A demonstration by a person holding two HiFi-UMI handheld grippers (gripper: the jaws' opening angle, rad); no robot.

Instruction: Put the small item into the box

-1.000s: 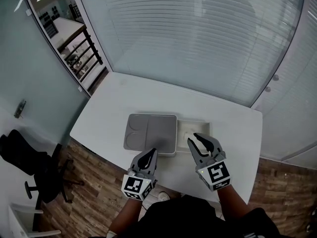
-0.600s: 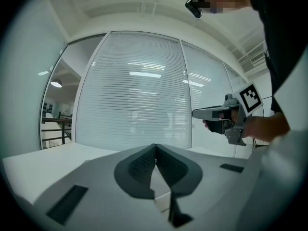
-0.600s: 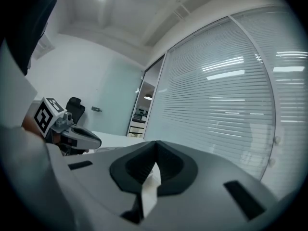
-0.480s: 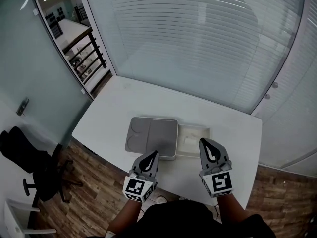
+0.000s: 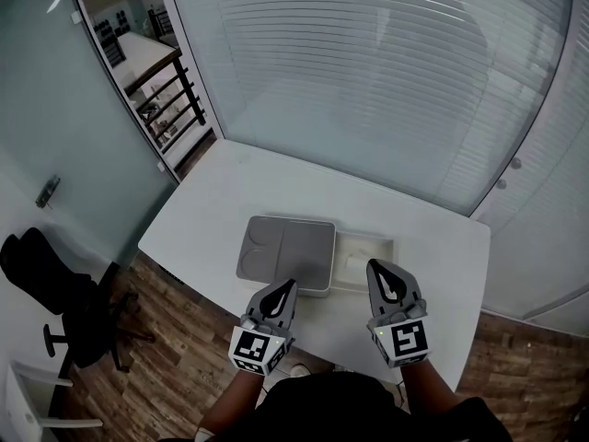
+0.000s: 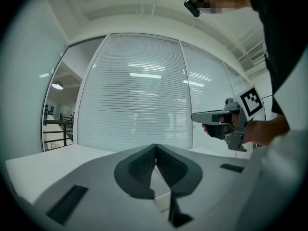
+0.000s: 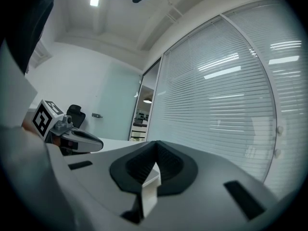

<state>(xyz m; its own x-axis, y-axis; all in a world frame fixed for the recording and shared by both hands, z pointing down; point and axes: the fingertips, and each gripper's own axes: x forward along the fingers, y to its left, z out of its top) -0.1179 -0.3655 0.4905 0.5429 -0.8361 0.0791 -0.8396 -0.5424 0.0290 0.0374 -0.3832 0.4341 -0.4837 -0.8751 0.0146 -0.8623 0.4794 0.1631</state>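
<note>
Placement appears complete: we judge the pale small item lies inside the box near the tabletop's front edge. Left gripper and right gripper hover, jaws together, empty; next, withdrawing clear.

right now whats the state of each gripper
Left gripper: closed, holding nothing.
Right gripper: closed, holding nothing.
</note>
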